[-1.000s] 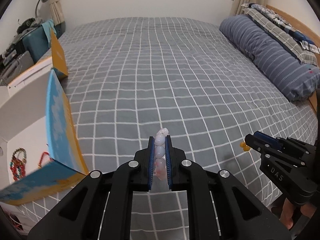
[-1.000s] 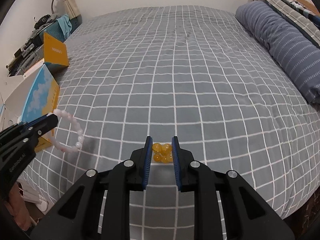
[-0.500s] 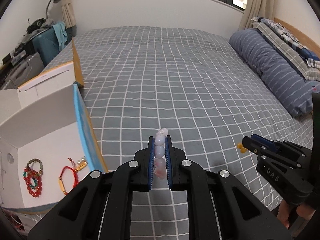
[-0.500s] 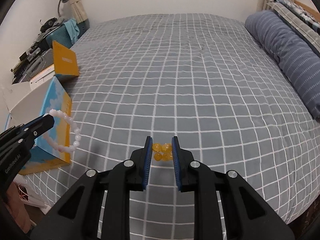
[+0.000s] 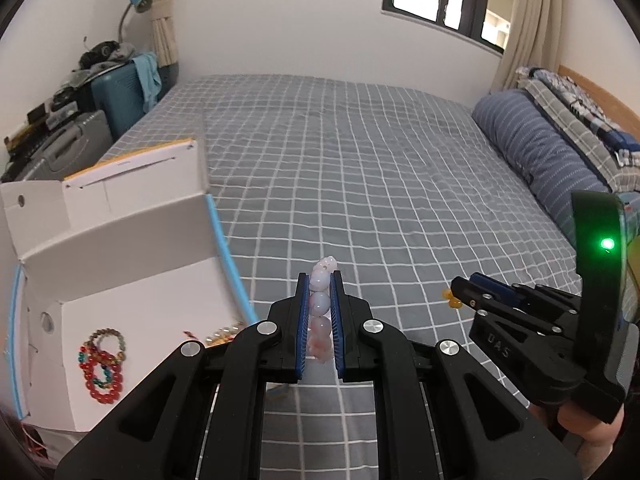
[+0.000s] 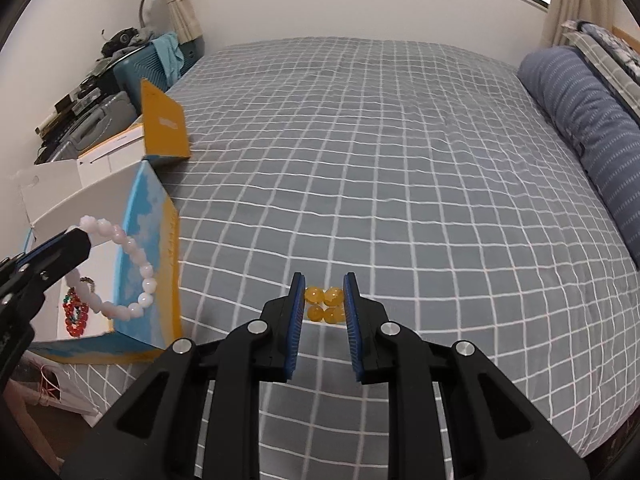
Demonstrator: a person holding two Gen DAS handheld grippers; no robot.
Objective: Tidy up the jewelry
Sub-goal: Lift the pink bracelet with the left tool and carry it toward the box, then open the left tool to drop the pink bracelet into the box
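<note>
My left gripper (image 5: 320, 284) is shut on a pale pink bead bracelet (image 5: 320, 304) and holds it in the air beside the open blue-and-white box (image 5: 120, 280). The bracelet hangs as a loop in the right wrist view (image 6: 132, 272), over the box's near wall. The box holds a red bead bracelet (image 5: 100, 376) and other beaded pieces (image 5: 222, 334). My right gripper (image 6: 323, 294) is shut on a yellow bead bracelet (image 6: 324, 305) above the bed; only its end beads show in the left wrist view (image 5: 450, 298).
The grey checked bedspread (image 6: 380, 160) fills the middle. A blue striped pillow (image 6: 592, 128) lies at the right. The box's orange lid flap (image 6: 164, 124) stands up at the left. Suitcases and clutter (image 5: 60, 140) sit beyond the bed's left edge.
My left gripper has risen and swung left with the pink bracelet, bringing the box's inside into view. My right gripper has lifted a little with the yellow beads.
</note>
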